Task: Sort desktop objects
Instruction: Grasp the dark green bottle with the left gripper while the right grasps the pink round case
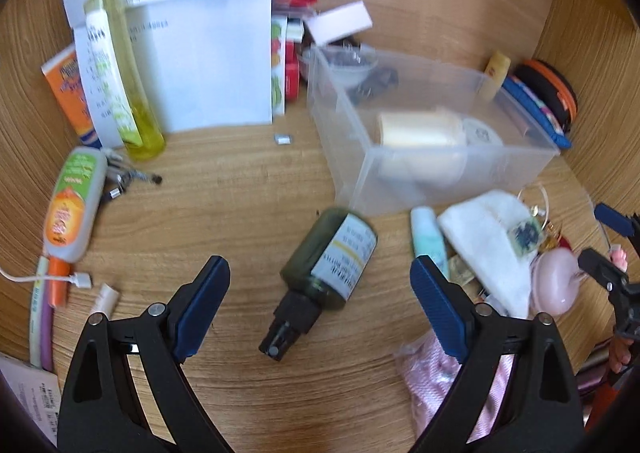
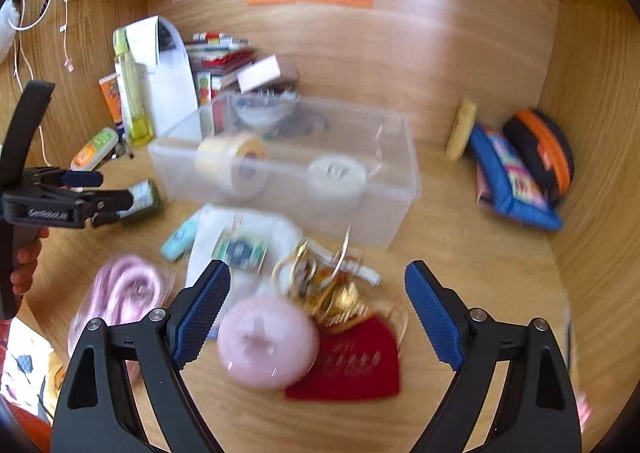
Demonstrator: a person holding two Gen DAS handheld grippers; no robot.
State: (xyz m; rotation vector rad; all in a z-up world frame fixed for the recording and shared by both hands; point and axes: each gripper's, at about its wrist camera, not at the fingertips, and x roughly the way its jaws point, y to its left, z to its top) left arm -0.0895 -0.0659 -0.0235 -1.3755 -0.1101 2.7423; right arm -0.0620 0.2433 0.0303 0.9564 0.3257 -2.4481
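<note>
Ahead of both wide-open, empty tools is standing a clear plastic bin [image 1: 432,149]. The left gripper [image 1: 320,301] is straddling a lying dark-green spray bottle [image 1: 330,257], which risks rolling; the right gripper [image 2: 318,309] is hovering over a pink round case [image 2: 267,342], risking snagging gold trinkets [image 2: 340,293].

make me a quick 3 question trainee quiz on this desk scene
1. True or false: the dark bottle stands upright inside the clear bin.
2. What lies between the fingers of the right gripper? A) pink round case B) tape roll C) orange tube
3. Fill in: the left gripper is ____ (open/shut).

Key:
1. False: it lies on its side on the desk, outside the bin, between the left fingers.
2. A: the pink round case, beside a red pouch. The tape roll is in the bin.
3. Open.
</note>
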